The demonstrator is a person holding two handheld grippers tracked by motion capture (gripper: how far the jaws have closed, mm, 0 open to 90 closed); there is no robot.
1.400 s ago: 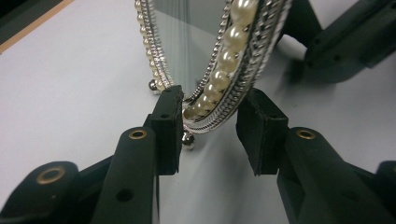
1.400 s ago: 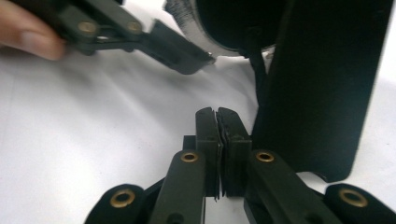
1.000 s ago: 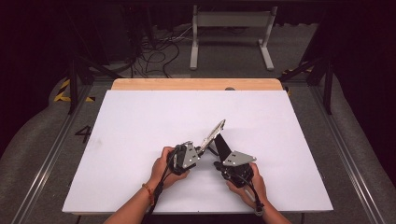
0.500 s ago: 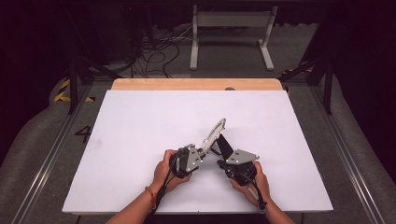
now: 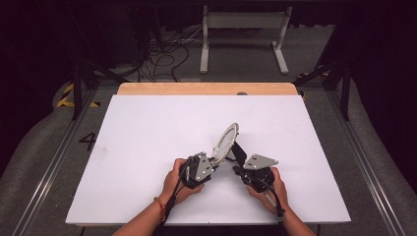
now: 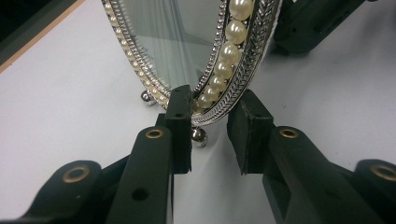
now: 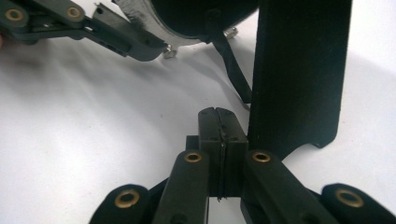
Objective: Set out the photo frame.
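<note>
Left gripper view: left gripper point(image 6: 210, 135) jaws just opening, straddling pearl-rimmed mirror point(image 6: 196, 51); right gripper point(image 7: 219, 126) closed, empty.

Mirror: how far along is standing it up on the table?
Looks done: the mirror stands on the table, leaning on its black back prop. In hand: the left gripper has just been opening, the pearl rim between its fingers, apparently unclamped; the right gripper is shut beside the prop. Left: probably drawing both grippers clear.

I count one oval mirror point(image 5: 225, 143), two grippers, left point(image 5: 215, 161) and right point(image 5: 238, 169), one white table point(image 5: 147, 128).
</note>
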